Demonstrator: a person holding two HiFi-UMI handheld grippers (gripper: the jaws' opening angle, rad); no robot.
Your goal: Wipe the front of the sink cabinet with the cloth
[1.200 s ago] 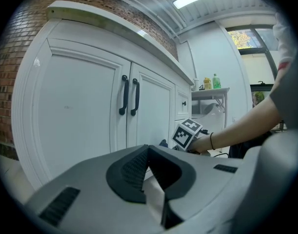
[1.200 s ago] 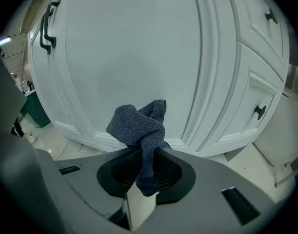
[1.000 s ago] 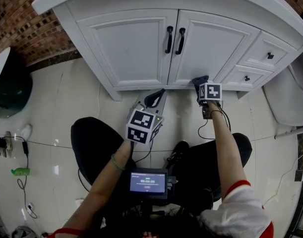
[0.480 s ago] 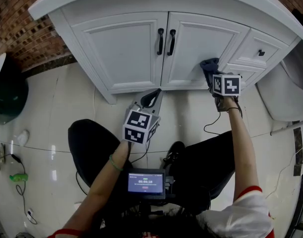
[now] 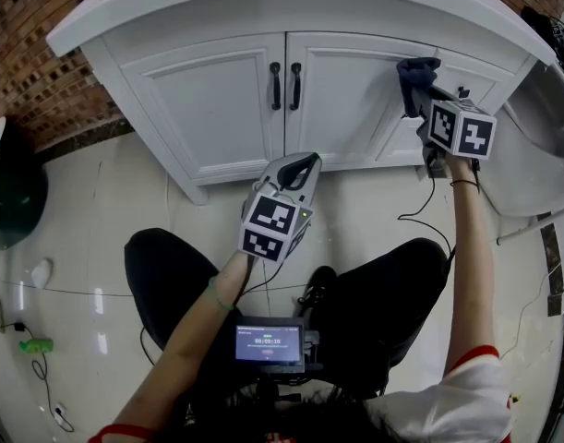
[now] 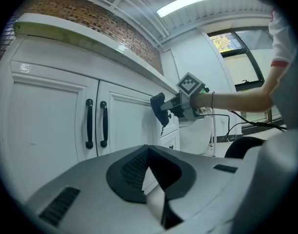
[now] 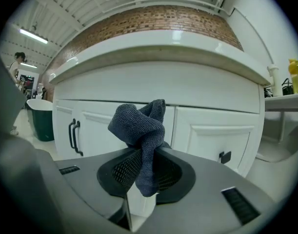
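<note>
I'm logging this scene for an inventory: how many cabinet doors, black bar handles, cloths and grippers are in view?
Cabinet doors: 2
Black bar handles: 2
Cloth: 1
Grippers: 2, the left gripper and the right gripper
Total: 7

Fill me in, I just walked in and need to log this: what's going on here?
A seated person holds a hand-held gripper in each hand. The right hand-held gripper is shut on a dark cloth, held up at the upper right of the white cabinet front, apparently against it. The left hand-held gripper is shut and empty, held low, off the cabinet.
</note>
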